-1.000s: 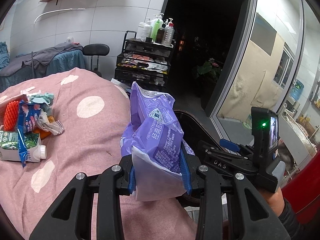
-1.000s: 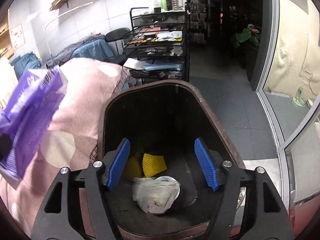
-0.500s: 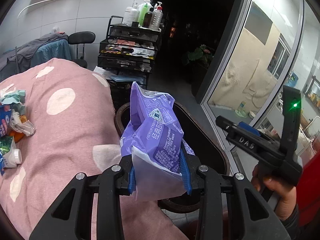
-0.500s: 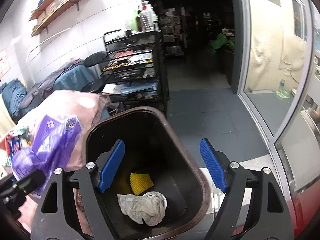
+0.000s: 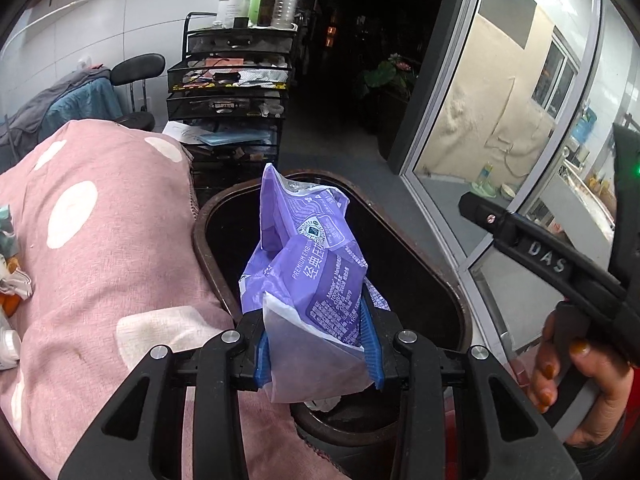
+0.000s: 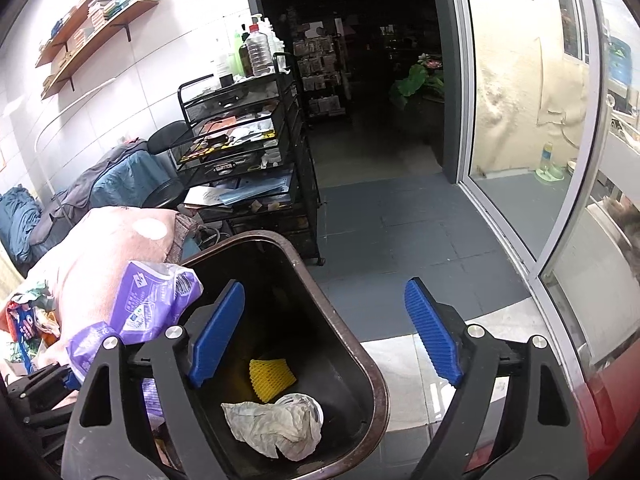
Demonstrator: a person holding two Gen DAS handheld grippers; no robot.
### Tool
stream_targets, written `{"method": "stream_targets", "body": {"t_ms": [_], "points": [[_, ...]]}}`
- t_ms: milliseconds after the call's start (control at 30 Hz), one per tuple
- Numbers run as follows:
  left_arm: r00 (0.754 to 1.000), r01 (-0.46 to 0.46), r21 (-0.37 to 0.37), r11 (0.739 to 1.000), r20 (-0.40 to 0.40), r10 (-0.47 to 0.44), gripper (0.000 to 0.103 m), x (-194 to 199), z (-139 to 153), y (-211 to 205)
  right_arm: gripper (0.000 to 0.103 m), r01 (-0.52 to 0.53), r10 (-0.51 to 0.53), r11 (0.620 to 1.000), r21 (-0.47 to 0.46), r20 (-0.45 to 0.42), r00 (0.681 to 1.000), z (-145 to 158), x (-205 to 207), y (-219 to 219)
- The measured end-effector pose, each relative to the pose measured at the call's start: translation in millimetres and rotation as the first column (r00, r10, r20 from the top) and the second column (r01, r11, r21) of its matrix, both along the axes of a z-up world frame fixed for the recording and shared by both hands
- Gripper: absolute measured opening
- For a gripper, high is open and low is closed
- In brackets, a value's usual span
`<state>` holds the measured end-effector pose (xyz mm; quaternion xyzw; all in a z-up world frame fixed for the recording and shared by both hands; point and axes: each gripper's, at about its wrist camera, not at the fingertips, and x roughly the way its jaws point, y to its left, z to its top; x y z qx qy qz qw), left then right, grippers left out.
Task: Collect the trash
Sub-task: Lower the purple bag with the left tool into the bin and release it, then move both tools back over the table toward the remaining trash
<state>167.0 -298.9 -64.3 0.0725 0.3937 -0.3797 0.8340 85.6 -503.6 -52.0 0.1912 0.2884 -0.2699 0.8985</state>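
My left gripper (image 5: 318, 344) is shut on a crumpled purple plastic bag (image 5: 308, 264) and holds it over the near rim of the dark brown trash bin (image 5: 452, 300). The bag also shows at the left of the right wrist view (image 6: 136, 312). My right gripper (image 6: 324, 344) is open and empty, to the right of the bin (image 6: 340, 316) and above it. Inside the bin lie a yellow foam net (image 6: 272, 374), crumpled white paper (image 6: 272, 424) and a white lid. More trash (image 5: 8, 280) lies on the pink dotted cloth (image 5: 104, 248) at the far left.
A black mesh cart (image 5: 230, 92) with bottles on top stands behind the bin. A stool (image 5: 138, 70) and a covered bed are at the back left. A glass door (image 6: 532, 120) and a dark doorway are to the right. Grey floor tiles (image 6: 400, 224) lie beyond the bin.
My left gripper has carried the purple bag right, from above the pink cloth to over the bin's mouth. My right gripper has drawn back and to the right, away from the bin's opening.
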Motion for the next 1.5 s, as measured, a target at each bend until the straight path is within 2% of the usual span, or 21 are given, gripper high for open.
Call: {"method": "stream_targets", "body": {"t_ms": [100,133,200,367,500,767,967,1267,1500], "points": [[1.0,-0.002,0.005,1.0,-0.008,0.002,0.038,2.4,-0.7,-0.8,0.085,0.007,-0.007,1.0,0.007,-0.005,1.0,-1.2,-1.0,-2.0],[1.0,-0.003,0.008,1.0,-0.01,0.003,0.043,4.0,-1.0,-1.1,0.085,0.008,-0.008,1.0,0.008,-0.007,1.0,-1.5,-0.6,-2.2],[1.0,-0.011,0.016,1.0,-0.007,0.011,0.066,5.5,-2.0,-2.5,0.086,0.007,-0.007,1.0,0.012,-0.009,1.0,-1.8,-0.1,-2.1],[1.0,-0.02,0.027,0.999,0.02,0.02,0.086,4.1,-2.9,-3.3,0.091,0.01,-0.01,1.0,0.002,-0.004,1.0,-0.5,0.1,-1.7],[0.999,-0.025,0.02,0.999,0.045,0.024,0.094,2.8,-1.5,-2.4,0.093,0.017,-0.017,1.0,0.007,0.001,1.0,-0.9,-0.6,-3.7],[0.992,-0.032,-0.024,0.999,0.12,0.034,0.095,-8.0,12.5,3.7,0.094,-0.012,0.012,1.0,0.003,0.023,1.0,0.5,0.2,2.5],[0.974,-0.056,-0.061,0.997,0.215,0.068,0.098,-27.6,31.9,24.7,0.094,-0.051,0.051,0.999,-0.014,0.037,0.998,2.1,1.5,12.7],[0.948,-0.134,-0.12,0.984,0.273,0.162,0.098,-45.6,50.2,77.1,0.094,-0.153,0.154,0.988,-0.023,0.076,0.985,5.2,8.3,43.6],[0.916,-0.257,-0.141,0.956,0.281,0.287,0.098,-40.7,52.9,131.9,0.094,-0.276,0.278,0.96,-0.04,0.086,0.957,10.5,22.9,88.6]]}}
